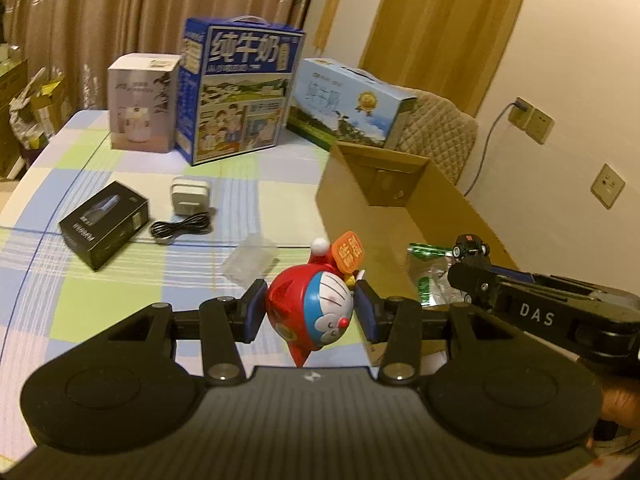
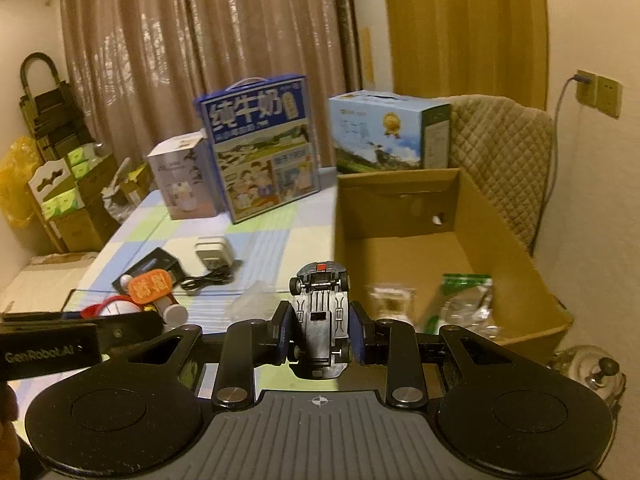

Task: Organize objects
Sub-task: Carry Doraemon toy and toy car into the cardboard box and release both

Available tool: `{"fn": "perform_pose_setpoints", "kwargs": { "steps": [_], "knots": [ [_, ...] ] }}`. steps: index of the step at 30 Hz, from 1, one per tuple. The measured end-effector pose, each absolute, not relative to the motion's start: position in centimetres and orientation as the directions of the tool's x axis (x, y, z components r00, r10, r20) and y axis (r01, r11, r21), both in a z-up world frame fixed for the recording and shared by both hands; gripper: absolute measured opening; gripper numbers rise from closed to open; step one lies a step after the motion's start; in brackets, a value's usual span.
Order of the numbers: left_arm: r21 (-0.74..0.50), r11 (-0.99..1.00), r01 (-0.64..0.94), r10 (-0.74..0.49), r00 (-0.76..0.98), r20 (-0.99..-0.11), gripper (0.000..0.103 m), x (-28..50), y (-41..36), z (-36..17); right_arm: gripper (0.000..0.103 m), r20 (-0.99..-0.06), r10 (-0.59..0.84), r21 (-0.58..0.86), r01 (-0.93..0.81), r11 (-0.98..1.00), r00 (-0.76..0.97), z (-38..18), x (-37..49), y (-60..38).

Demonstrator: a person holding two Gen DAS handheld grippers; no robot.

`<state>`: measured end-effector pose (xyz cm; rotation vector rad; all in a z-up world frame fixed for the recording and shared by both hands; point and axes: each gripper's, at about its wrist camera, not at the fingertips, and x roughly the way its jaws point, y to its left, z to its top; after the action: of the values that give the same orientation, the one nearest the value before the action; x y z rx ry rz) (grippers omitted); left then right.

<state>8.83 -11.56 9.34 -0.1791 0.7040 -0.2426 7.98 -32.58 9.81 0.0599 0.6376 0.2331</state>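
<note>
left gripper (image 1: 311, 312) clamps cat toy (image 1: 316, 312) above table (image 1: 100, 296) | right gripper (image 2: 322, 332) pinches toy car (image 2: 320, 320) (underside visible only here) beside cardboard box (image 2: 516, 248)

Dim warm indoor light, fisheye-bent edges, slight motion blur.

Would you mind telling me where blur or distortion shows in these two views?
Left wrist view: mostly sharp, warm dim light, fisheye bends the table edge; the Doraemon toy is crisp. Right wrist view: packets in the box and the milk carton are smeared; the toy car stays sharp.
</note>
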Motion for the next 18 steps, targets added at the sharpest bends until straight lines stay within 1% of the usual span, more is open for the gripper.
{"fn": "perform_pose_setpoints", "kwargs": {
  "steps": [10, 18],
  "knots": [
    [-0.240, 0.933, 0.267, -0.359, 0.722, -0.592, 0.041, 11.9, -18.0, 10.4, 0.027, -0.570, 0.118, 0.121, -0.059, 0.991, 0.813, 11.0, 9.5, -40.2],
    [-0.225, 0.922, 0.316, -0.387, 0.697, -0.604, 0.041, 15.2, -22.4, 9.8, 0.027, -0.583, 0.097, 0.136, -0.021, 0.990, 0.807, 10.5, 11.6, -43.3]
  ]
}}
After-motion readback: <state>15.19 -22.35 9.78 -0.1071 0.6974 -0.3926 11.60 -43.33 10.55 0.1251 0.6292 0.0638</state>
